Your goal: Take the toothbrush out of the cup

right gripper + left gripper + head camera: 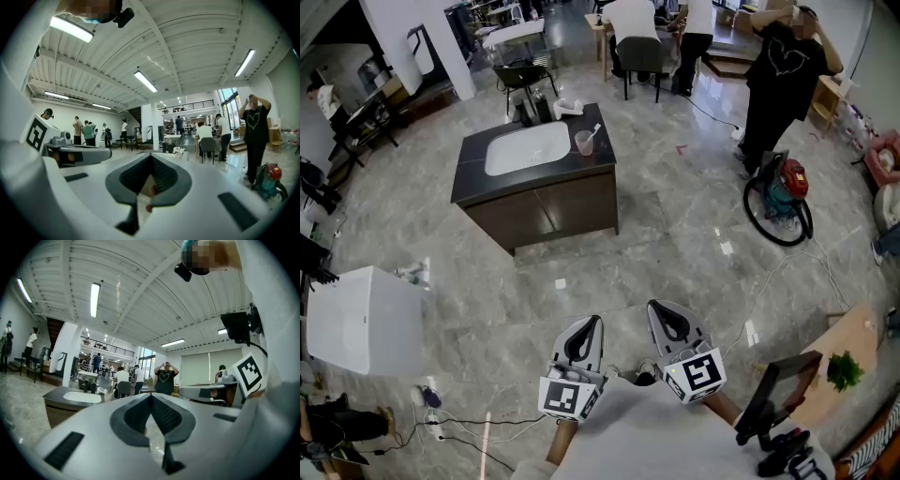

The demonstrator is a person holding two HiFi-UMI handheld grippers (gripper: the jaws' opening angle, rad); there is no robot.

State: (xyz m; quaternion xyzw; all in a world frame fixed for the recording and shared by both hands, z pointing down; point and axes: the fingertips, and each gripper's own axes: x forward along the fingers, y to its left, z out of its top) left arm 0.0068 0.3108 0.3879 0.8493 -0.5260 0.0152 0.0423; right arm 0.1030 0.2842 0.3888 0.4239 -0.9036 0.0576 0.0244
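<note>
**Item 1. Toothbrush** [594,131]: stands tilted in a pinkish cup [584,142], head end up and leaning toward the right of the head view. Small and far off, so its detail cannot be read. Judged light, stiff and slim, with a smooth handle likely to slip or twist under a loose pinch. The best hold is on the exposed shaft above the cup rim, lifted along its own lean so the cup does not tip.

**Item 2. Cup:** on the dark tabletop [478,183] of a vanity cabinet, just beside the right edge of the white sink basin [528,148]. Probably light, so it may drag along with the brush.

**Item 3. Left tool** [591,328]: held low and near the wearer, pointing level toward the cabinet and well apart from it. Its own view shows the jaws pressed together at the tips with nothing between them.

**Item 4. Right tool** [661,314]: just beside the left one, with the same heading. The jaws are fully closed and empty, touching nothing.

**Item 5. Surroundings:** grey marble floor [675,234], a white box [366,319] at left, a red and teal vacuum cleaner [783,187] at right, and people standing and seated beyond.

**Status:** approach not yet made. Either tool must spread before it can take the shaft.
</note>
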